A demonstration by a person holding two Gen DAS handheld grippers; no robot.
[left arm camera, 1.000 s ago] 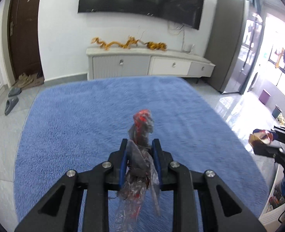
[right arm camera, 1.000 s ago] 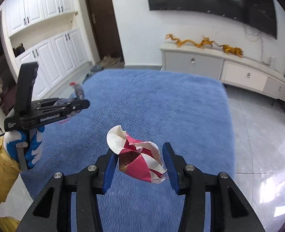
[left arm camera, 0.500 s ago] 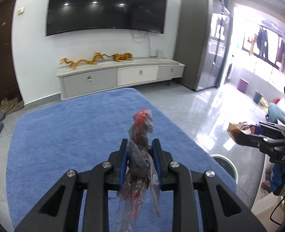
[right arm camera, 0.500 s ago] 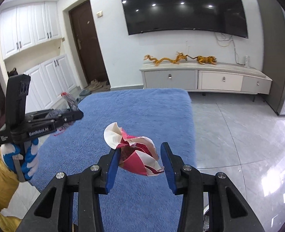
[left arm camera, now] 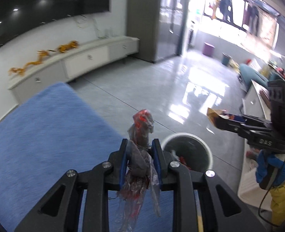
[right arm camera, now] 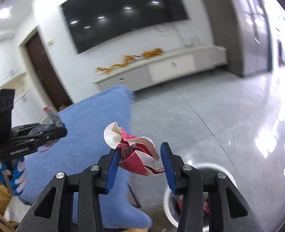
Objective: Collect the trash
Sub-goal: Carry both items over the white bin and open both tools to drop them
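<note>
The left gripper point(left arm camera: 139, 159), lettered "GenRobot.AI", pinches a plastic wrapper point(left arm camera: 140, 154); the right gripper point(right arm camera: 140, 161) clamps a crumpled red-and-white carton point(right arm camera: 136, 154). A white bin point(left arm camera: 187, 150) sits lower center-right.

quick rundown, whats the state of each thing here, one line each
left tool: shut on the plastic wrapper
plastic wrapper: crumpled, clamped upright between the pads
right tool: holding the paper wrapper
paper wrapper: crushed, pressed against one pad, other side unclear
trash bin: on the floor beside the blue cloth, open-topped, trash already inside
TV: off, dark screen
door: closed
cabinet drawers: closed
</note>
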